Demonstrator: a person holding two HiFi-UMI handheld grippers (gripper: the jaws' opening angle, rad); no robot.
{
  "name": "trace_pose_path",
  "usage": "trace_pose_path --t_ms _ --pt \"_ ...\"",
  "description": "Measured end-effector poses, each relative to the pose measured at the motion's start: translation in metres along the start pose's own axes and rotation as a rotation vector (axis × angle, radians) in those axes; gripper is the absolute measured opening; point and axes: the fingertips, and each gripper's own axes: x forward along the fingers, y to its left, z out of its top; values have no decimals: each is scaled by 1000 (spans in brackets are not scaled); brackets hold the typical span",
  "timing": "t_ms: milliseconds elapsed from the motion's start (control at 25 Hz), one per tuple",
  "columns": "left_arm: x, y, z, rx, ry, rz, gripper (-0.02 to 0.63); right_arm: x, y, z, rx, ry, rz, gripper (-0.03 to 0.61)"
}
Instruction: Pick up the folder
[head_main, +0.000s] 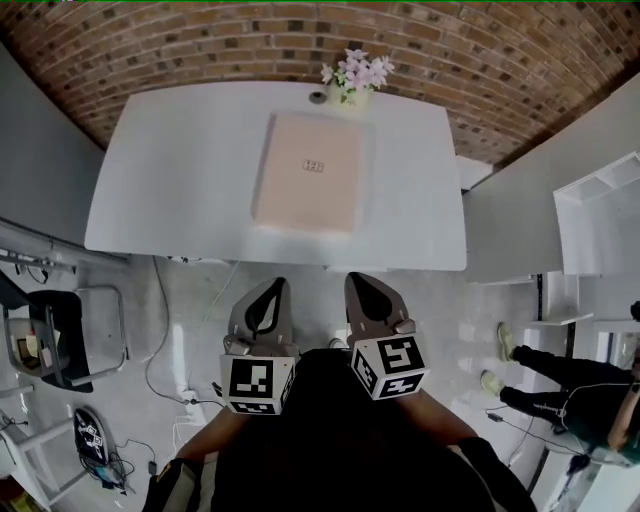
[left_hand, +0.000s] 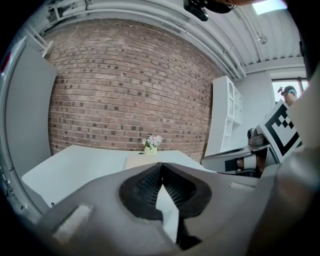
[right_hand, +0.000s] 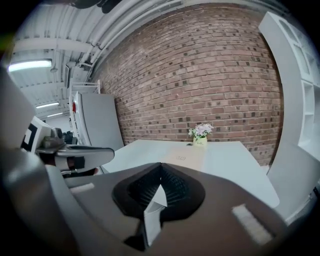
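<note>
A pale pink folder (head_main: 308, 172) lies flat on the white table (head_main: 170, 180), toward its far middle. The folder (left_hand: 137, 161) shows as a thin strip in the left gripper view, and the folder (right_hand: 182, 156) lies ahead in the right gripper view. Both grippers hang side by side in front of the table's near edge, short of it. My left gripper (head_main: 272, 290) is shut with nothing in it. My right gripper (head_main: 362, 283) is shut and empty too. In each gripper view the jaws meet at the tip: left gripper (left_hand: 161, 165), right gripper (right_hand: 160, 165).
A small pot of pink flowers (head_main: 356, 76) stands at the table's far edge behind the folder. A brick wall (head_main: 300, 35) lies beyond. White shelves (head_main: 600, 215) stand at the right, a chair (head_main: 60, 335) and cables at the left. A person (head_main: 570, 390) stands at the lower right.
</note>
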Motion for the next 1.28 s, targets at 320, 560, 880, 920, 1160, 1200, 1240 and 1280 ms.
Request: trace_pose_path --t_ms 320,560,880,920,1160,1200,1240,1280 --pt "7 35 5 -25 -21 -60 -2 21 12 4 26 11 -66 2" --pt "21 41 4 -40 0 -62 -2 36 5 2 36 44 -62 2" --pt "64 42 10 -28 33 -4 -2 72 -32 15 51 54 -6 2" --pt "71 42 12 -26 37 4 -2 77 -38 17 51 56 3 2" --pt "113 35 22 -21 56 46 -2 106 -75 25 59 72 52 2" --pt "119 35 22 -26 60 58 -2 110 -80 24 62 79 61 2" --pt "123 36 22 -32 65 68 -2 113 -85 23 63 87 70 2" --pt "128 36 23 -38 69 77 -2 117 -89 22 63 95 79 2"
